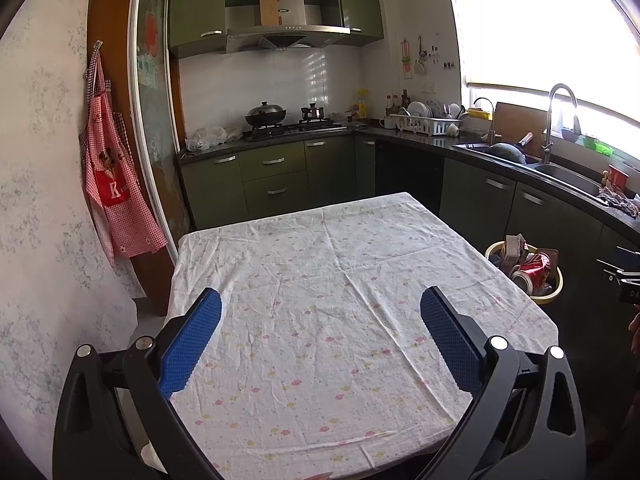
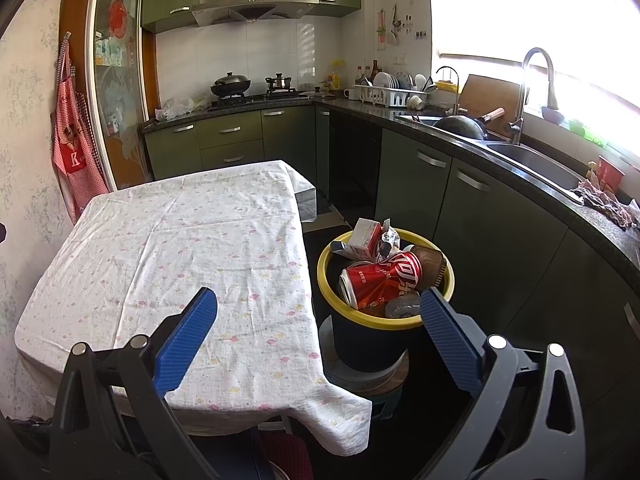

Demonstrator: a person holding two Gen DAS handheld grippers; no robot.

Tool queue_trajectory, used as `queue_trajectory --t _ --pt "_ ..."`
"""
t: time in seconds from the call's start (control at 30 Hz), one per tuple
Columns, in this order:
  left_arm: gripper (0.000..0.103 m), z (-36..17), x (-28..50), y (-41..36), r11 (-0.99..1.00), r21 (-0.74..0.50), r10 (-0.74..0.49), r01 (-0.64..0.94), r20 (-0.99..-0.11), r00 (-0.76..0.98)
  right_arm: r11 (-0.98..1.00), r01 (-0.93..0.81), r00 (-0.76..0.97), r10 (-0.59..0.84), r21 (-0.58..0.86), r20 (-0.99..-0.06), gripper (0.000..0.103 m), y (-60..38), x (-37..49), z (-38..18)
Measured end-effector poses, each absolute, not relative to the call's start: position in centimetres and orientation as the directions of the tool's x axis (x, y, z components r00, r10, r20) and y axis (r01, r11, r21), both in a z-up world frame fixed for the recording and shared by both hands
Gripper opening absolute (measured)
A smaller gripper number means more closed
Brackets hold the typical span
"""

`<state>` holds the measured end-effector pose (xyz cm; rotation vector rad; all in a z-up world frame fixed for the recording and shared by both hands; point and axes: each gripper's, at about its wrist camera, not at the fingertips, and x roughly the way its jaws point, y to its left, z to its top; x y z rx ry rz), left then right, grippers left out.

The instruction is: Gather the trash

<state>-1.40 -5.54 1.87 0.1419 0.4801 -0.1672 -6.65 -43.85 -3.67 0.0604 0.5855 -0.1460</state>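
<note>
A dark bin with a yellow rim (image 2: 326, 280) stands on a low stool right of the table. It holds a crushed red can (image 2: 380, 278), a small carton (image 2: 362, 238), a brown bottle (image 2: 430, 266) and other trash. The bin also shows in the left wrist view (image 1: 558, 284). The table with its white flowered cloth (image 1: 320, 300) carries nothing. My left gripper (image 1: 320, 304) is open and empty above the table. My right gripper (image 2: 318, 304) is open and empty, over the table's right edge and the near side of the bin.
A dark counter with green cabinets (image 2: 460, 184) runs along the back and right, with a sink (image 2: 536, 164), a tap, a dish rack and a stove with pans. A red apron (image 1: 114, 188) hangs on the left wall. A narrow floor gap separates table and cabinets.
</note>
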Motion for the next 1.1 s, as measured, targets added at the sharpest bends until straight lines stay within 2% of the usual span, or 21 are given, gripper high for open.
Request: queue_trajectory --t 0.87,1.1 --pt "0.098 1.94 -1.2 -5.52 0.974 0.076 -0.153 0.215 -0.477 0.865 0.989 0.15 0.822 -0.117 0.014 -0.558 0.097 -43.59 -6.33 -4.15" --pt "0.098 1.87 -0.82 -5.49 0.979 0.085 -0.123 0.187 -0.485 0.866 0.989 0.15 0.821 -0.116 0.015 -0.559 0.097 -43.56 -6.3 -4.39"
